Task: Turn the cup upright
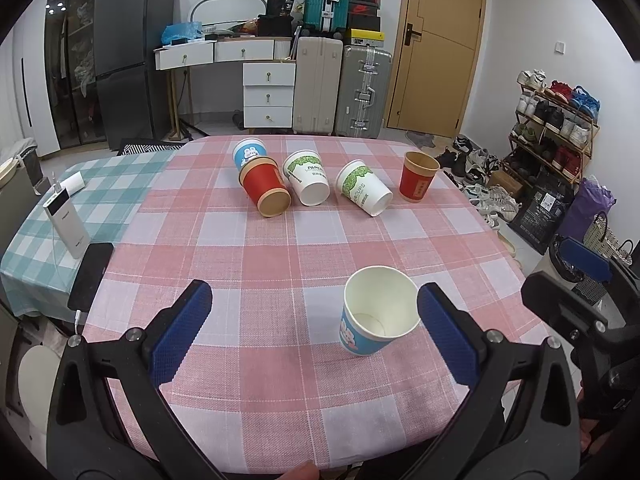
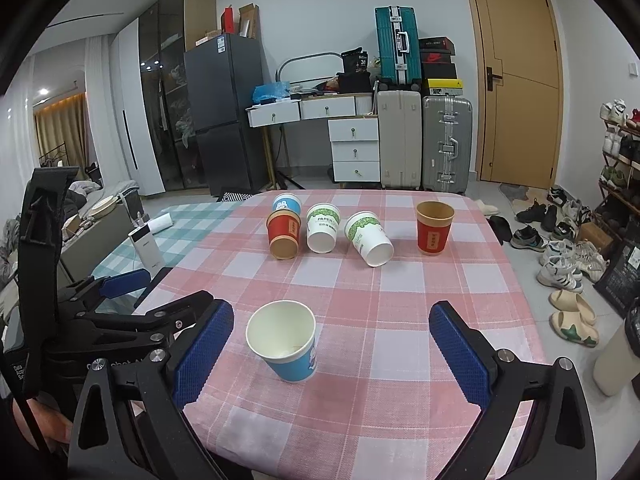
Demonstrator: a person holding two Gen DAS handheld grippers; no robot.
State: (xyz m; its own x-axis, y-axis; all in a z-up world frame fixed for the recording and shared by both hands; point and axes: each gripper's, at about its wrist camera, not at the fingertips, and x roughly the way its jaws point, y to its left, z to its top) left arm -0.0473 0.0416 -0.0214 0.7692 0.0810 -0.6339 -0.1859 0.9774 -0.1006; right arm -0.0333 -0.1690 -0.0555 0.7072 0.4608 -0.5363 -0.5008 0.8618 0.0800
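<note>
A blue paper cup (image 1: 374,316) stands upright near the table's front edge, also in the right wrist view (image 2: 286,340). My left gripper (image 1: 314,316) is open, its right pad close beside this cup. My right gripper (image 2: 332,340) is open and empty, the cup between its pads nearer the left one. At the far side, a red cup (image 1: 266,188), two white-and-green cups (image 1: 306,178) (image 1: 364,188) and a blue cup (image 1: 249,152) lie on their sides. A red cup (image 1: 418,176) stands upright at the far right.
The table has a pink checked cloth (image 1: 280,260) and a green checked cloth (image 1: 100,196) at the left. A white power bank (image 1: 66,224) and a black phone (image 1: 90,276) lie at the left. Shoes (image 2: 568,264) lie on the floor to the right.
</note>
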